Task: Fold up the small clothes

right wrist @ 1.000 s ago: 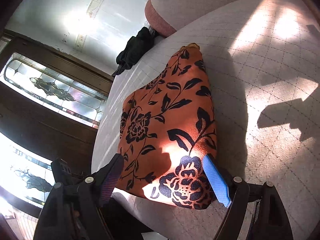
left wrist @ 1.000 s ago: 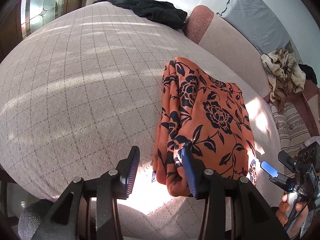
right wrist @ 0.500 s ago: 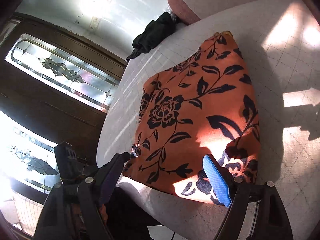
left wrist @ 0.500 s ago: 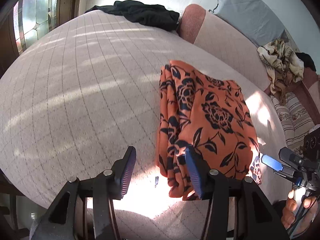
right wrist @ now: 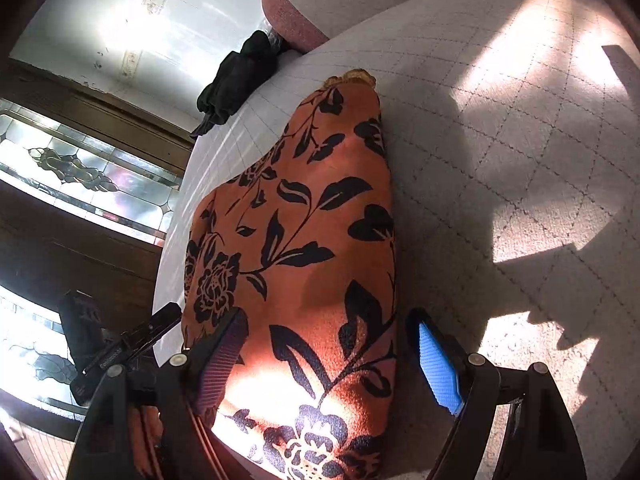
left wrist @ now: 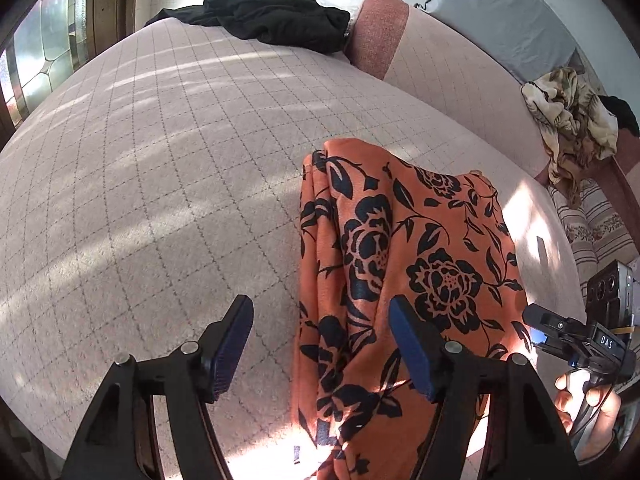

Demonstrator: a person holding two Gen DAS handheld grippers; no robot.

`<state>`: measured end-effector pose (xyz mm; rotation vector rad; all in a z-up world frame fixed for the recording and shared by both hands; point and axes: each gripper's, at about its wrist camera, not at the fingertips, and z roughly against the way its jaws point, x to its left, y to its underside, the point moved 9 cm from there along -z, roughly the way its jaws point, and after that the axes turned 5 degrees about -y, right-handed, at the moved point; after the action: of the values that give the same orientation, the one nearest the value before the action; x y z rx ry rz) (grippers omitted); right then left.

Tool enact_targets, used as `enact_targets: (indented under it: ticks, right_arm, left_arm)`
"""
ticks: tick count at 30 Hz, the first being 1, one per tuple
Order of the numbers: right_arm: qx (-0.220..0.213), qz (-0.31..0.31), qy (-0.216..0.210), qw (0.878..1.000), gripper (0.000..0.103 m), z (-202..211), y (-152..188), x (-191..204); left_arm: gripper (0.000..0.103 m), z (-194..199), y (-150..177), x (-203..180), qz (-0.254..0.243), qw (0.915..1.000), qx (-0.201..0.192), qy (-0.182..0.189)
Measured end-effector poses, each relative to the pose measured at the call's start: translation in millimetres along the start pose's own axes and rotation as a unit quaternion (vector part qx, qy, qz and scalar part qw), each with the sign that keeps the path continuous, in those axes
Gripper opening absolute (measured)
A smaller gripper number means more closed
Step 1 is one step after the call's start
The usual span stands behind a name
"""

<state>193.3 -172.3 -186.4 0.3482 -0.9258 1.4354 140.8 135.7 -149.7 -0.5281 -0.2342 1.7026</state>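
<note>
A folded orange cloth with a black flower print (left wrist: 400, 260) lies on the quilted pale bed cover (left wrist: 160, 180). My left gripper (left wrist: 322, 344) hangs over the cloth's near left corner. Its jaws are opening; the cloth's folded left edge lies between them, and neither pad presses on it. In the right wrist view the same cloth (right wrist: 304, 240) runs away from me. My right gripper (right wrist: 330, 360) stands wide open astride its near end, with the blue pad just off the right edge. Each gripper shows in the other's view: the right gripper (left wrist: 560, 328) and the left gripper (right wrist: 132, 344).
A black garment (left wrist: 276, 24) lies at the far end of the bed beside a pink bolster (left wrist: 376, 32). A crumpled beige cloth (left wrist: 572, 120) and a grey pillow (left wrist: 500, 12) sit at the right. A stained-glass window (right wrist: 80, 172) lines the left side.
My left gripper's jaws have spread and it has shifted, so the cloth's left edge now lies between the fingers. My right gripper has come lower and closer over the cloth's near end.
</note>
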Motion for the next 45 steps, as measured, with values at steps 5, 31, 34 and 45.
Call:
enact_targets:
  ticks: [5, 31, 34, 45]
  right_arm:
    - [0.005, 0.001, -0.004, 1.0, 0.084, -14, -4, 0]
    - [-0.092, 0.059, 0.059, 0.992, 0.039, 100, -91, -18]
    - [-0.056, -0.023, 0.111, 0.992, 0.063, 81, -77, -81]
    - [-0.162, 0.086, 0.084, 0.979, 0.076, 124, -61, -3]
  left_arm:
    - [0.071, -15, 0, -14, -0.012, 0.9999, 0.011, 0.002]
    - [0.038, -46, -45, -165, -0.077, 0.9947, 0.0, 0.067]
    - [0.056, -77, -23, -150, -0.077, 0.996, 0.041, 0.02]
    - [0.067, -3, 5, -112, -0.11, 0.993, -0.038, -0.021]
